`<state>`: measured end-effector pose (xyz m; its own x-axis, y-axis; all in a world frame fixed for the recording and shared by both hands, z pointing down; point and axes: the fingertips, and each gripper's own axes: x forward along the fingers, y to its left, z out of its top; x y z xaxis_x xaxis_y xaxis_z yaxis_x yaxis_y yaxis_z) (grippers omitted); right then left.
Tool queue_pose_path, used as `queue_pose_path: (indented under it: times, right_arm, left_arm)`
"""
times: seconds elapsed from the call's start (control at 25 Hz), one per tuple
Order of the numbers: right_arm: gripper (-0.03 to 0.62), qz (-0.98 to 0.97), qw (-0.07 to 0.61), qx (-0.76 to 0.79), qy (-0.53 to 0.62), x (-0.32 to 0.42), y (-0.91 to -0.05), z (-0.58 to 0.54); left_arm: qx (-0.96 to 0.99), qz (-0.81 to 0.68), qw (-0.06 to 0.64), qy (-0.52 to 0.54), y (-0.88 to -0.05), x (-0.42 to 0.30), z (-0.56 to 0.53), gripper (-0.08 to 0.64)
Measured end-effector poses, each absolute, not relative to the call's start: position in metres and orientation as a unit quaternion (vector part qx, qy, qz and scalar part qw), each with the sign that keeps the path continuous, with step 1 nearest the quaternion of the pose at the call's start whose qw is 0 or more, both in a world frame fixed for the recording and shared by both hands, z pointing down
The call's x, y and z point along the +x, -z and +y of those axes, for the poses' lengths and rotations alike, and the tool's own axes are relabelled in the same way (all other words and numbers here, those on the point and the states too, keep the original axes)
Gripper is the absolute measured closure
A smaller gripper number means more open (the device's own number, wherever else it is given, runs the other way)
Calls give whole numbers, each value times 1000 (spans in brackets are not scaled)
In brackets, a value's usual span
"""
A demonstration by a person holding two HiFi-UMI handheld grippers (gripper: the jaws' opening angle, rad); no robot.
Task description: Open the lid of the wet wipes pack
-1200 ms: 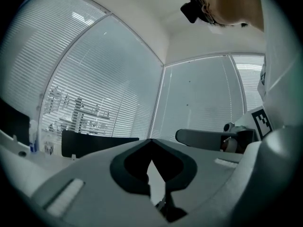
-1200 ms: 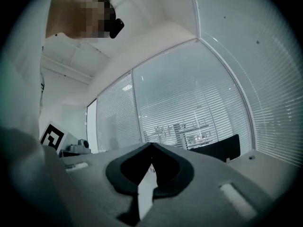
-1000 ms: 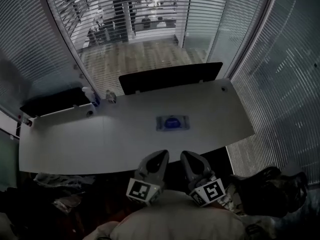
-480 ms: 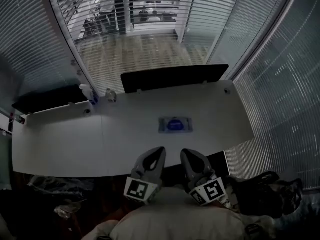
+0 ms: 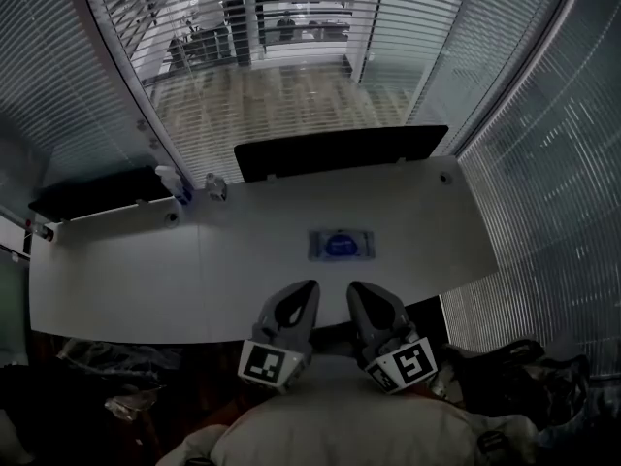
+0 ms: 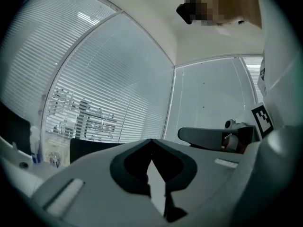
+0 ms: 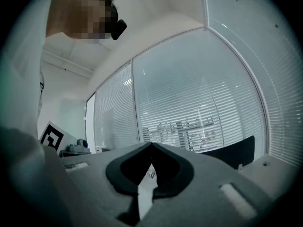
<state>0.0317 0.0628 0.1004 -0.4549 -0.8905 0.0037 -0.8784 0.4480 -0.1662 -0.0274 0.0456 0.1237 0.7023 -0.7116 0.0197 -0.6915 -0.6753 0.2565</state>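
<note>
The wet wipes pack (image 5: 341, 245), bluish with a dark blue oval lid that lies flat, rests on the white table (image 5: 146, 280) a little right of centre. My two grippers are side by side at the table's near edge, well short of the pack. The left gripper (image 5: 307, 288) and the right gripper (image 5: 355, 289) both point level toward the pack, and neither touches it. In the left gripper view the jaws meet at their tips (image 6: 151, 141) with nothing between them. The right gripper view shows the same: tips (image 7: 151, 145) together, nothing held.
A spray bottle (image 5: 173, 183) and a small jar (image 5: 215, 186) stand at the table's far left. A black chair back (image 5: 340, 150) lines the far edge, and a dark panel (image 5: 97, 194) lies at the left. A dark bag (image 5: 514, 372) sits on the floor at the right. Glass walls with blinds surround the table.
Both grippers have come forward together, from below the table's near edge to over it, closer to the pack. Their jaws have stayed together.
</note>
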Motion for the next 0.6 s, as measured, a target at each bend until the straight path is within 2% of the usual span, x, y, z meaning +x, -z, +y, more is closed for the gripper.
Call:
queue_pose_path:
  times: [0.36,0.6]
  right_arm:
    - [592,854,61,-514,49,66,-91,50]
    - [592,856,53,-513,49,85,-93,32]
  left_arm:
    - [918,-384,90,48,-108,10,32,557]
    - [920,-378,101,29,-119,30,13,557]
